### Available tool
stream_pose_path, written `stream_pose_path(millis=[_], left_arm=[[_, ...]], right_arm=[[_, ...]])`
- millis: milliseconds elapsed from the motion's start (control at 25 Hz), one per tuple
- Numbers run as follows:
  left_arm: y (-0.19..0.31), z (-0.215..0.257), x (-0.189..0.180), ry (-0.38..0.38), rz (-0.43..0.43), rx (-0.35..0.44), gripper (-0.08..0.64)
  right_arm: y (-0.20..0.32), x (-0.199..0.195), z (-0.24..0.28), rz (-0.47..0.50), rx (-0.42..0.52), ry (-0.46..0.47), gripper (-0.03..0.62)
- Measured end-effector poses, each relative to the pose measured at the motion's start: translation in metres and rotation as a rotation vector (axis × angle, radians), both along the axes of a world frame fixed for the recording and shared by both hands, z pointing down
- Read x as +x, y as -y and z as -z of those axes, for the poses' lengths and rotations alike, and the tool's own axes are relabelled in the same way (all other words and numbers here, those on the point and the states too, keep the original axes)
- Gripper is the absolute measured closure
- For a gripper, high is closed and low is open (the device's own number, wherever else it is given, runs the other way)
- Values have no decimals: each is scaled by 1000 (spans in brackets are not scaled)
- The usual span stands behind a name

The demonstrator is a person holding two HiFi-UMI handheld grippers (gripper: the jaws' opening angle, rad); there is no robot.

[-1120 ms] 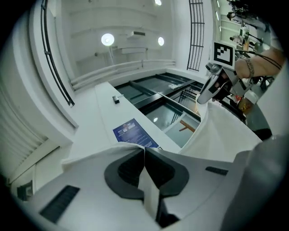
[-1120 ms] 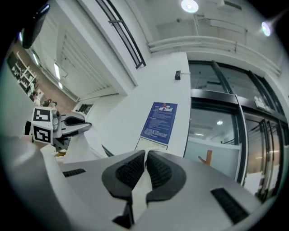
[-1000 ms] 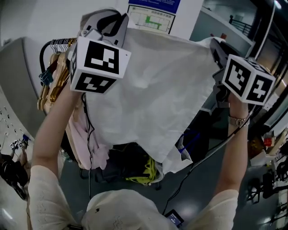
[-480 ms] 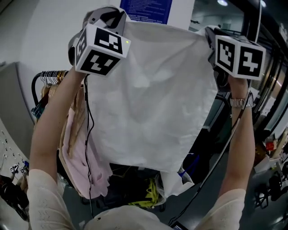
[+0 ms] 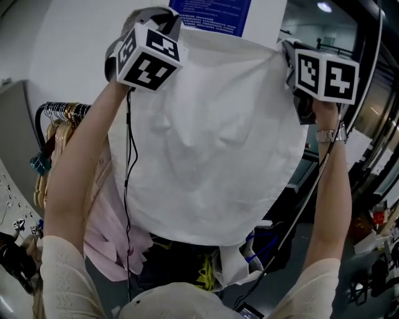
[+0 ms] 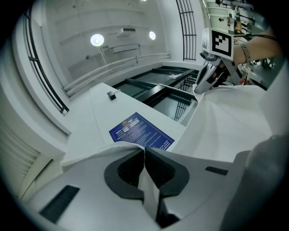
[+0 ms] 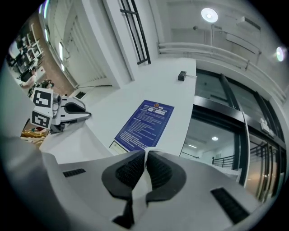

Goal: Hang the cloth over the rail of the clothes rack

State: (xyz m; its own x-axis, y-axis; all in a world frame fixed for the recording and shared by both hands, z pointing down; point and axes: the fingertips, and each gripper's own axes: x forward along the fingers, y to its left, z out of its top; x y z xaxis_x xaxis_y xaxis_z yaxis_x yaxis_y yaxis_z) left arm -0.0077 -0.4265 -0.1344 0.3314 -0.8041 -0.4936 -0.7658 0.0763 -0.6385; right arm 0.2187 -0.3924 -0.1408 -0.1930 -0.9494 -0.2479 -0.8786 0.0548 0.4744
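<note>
A large white cloth (image 5: 212,143) hangs spread between my two grippers, held high in front of me. My left gripper (image 5: 163,28) is shut on its top left corner; in the left gripper view the cloth (image 6: 149,189) is pinched between the dark pads. My right gripper (image 5: 288,53) is shut on the top right corner, and the cloth (image 7: 140,178) shows between its pads too. The clothes rack (image 5: 47,112) with its black rail stands low at the left, well below the cloth's top edge. The cloth hides most of the rack.
Wooden hangers (image 5: 62,124) and a pink garment (image 5: 112,230) hang on the rack. A blue notice (image 5: 212,9) is fixed on the white wall behind the cloth. Dark bags and a yellow item (image 5: 206,271) lie on the floor below. Cables dangle from both grippers.
Both grippers have risen and drawn the cloth up and flatter in front of me. The rack now sits lower in the head view.
</note>
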Motion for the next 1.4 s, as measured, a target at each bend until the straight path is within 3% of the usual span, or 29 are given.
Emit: stream_pose_path(millis=[120, 320, 480, 560, 680, 920, 1040, 1160, 1280, 1400], left_arm=[[33, -20, 3, 41, 22, -71, 543], [81, -71, 2, 71, 4, -261, 541], [111, -118, 6, 144, -15, -487, 541], [117, -140, 12, 180, -49, -608, 530], [118, -167, 22, 255, -95, -725, 449], [111, -197, 33, 391, -157, -835, 341], [111, -205, 33, 397, -194, -891, 336], [111, -209, 31, 379, -218, -926, 336], [114, -215, 27, 394, -166, -928, 336], [118, -220, 26, 428, -101, -914, 336]], right_arm=[[43, 3, -24, 12, -107, 7, 568], [89, -4, -79, 81, -325, 14, 566], [114, -9, -119, 137, -480, 11, 564], [123, -5, -138, 113, -554, 2, 521], [135, 0, -166, 68, -663, 14, 486], [135, 0, -191, 92, -799, -17, 485], [128, 2, -197, 144, -863, -50, 485], [120, 1, -192, 214, -874, -8, 485], [116, -2, -179, 274, -849, 85, 485], [108, -2, -173, 300, -854, 107, 485]])
